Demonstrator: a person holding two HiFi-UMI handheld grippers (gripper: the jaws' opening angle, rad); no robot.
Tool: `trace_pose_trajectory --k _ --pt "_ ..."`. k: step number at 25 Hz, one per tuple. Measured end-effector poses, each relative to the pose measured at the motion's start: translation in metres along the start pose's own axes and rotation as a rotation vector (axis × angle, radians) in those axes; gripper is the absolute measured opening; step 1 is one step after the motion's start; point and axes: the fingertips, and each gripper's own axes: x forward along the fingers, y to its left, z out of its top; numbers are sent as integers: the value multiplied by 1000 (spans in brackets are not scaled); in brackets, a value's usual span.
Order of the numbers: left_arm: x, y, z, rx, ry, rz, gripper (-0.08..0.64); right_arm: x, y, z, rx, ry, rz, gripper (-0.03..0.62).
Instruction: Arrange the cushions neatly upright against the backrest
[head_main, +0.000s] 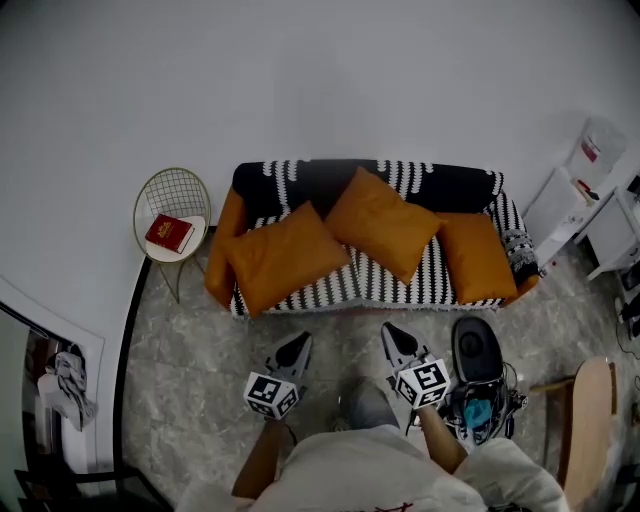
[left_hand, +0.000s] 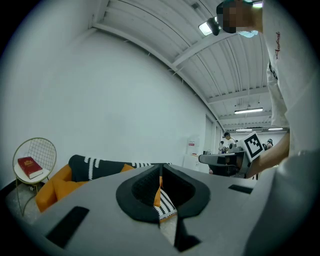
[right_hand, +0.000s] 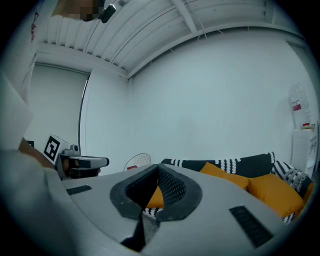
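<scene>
Striped sofa (head_main: 470, 190): left cushion (head_main: 285, 255) and middle cushion (head_main: 382, 222) lie askew on the seat, and right cushion (head_main: 475, 257) leans at the right end. Left gripper (head_main: 297, 348) and right gripper (head_main: 397, 338), both closed and empty, hang short of the front edge, likely poised to reach.

Cushions (head_main: 380, 222) lie on the sofa (head_main: 462, 186), chair (head_main: 176, 188) (with a book (head_main: 169, 233)) at its left

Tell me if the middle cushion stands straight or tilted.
Tilted: the middle cushion sits corner-down like a diamond, overlapping the left cushion.
</scene>
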Motion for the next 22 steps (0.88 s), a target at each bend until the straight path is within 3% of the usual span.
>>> trace_pose_trajectory --k 12,22 --pt "41 40 -10 -18 26 11 43 46 -26 -13 13 25 14 28" --pt "126 105 3 -22 44 49 43 146 -86 -1 16 47 72 28"
